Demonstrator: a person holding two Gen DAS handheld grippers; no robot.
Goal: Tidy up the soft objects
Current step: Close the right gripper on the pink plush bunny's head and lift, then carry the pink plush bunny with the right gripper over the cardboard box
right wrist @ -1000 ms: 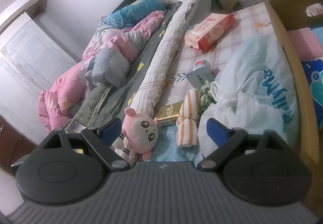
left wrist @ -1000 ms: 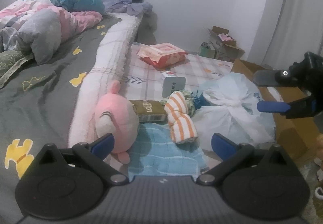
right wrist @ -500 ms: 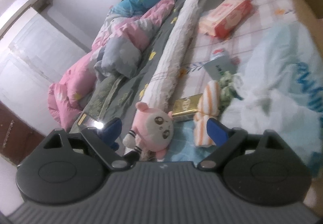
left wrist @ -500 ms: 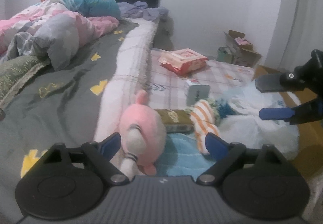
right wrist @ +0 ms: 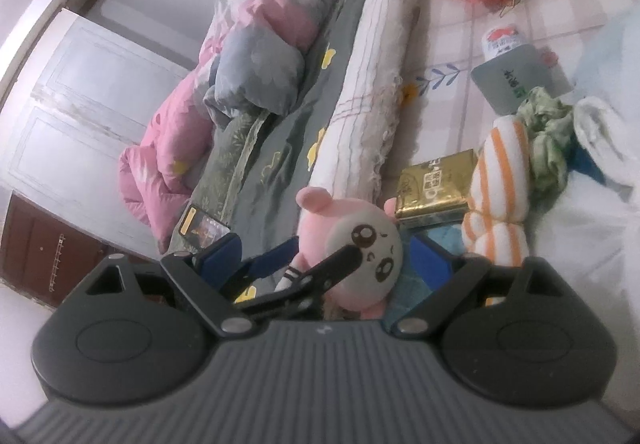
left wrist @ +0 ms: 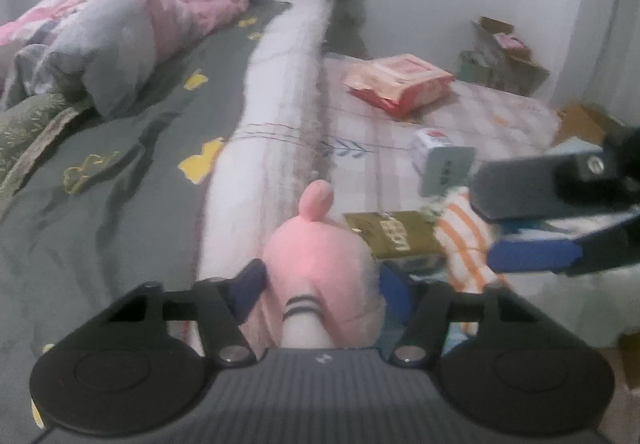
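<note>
A pink plush toy [left wrist: 320,260] with a pale face [right wrist: 360,248] lies on the mattress beside the bed's edge. My left gripper [left wrist: 320,284] has its two blue fingers on either side of the plush, close against it; whether they press it I cannot tell. It also shows in the right wrist view [right wrist: 280,264], around the plush. My right gripper [right wrist: 324,260] is open just behind the plush; it shows in the left wrist view [left wrist: 532,220] at the right. An orange-striped rolled cloth [right wrist: 500,200] and a green scrunched cloth [right wrist: 548,132] lie right of the plush.
A gold packet [right wrist: 436,188], a grey card box [right wrist: 516,80], a red wipes pack [left wrist: 400,84] and a white plastic bag [right wrist: 600,228] lie on the checked mattress. A blue towel [right wrist: 444,240] lies under the plush. Bundled quilts [left wrist: 112,32] lie on the bed at left. Cardboard boxes [left wrist: 508,56] stand by the wall.
Both grippers moved forward and down to the pink plush. My left gripper's fingers have narrowed around it. The right gripper swung left, away from the plastic bag.
</note>
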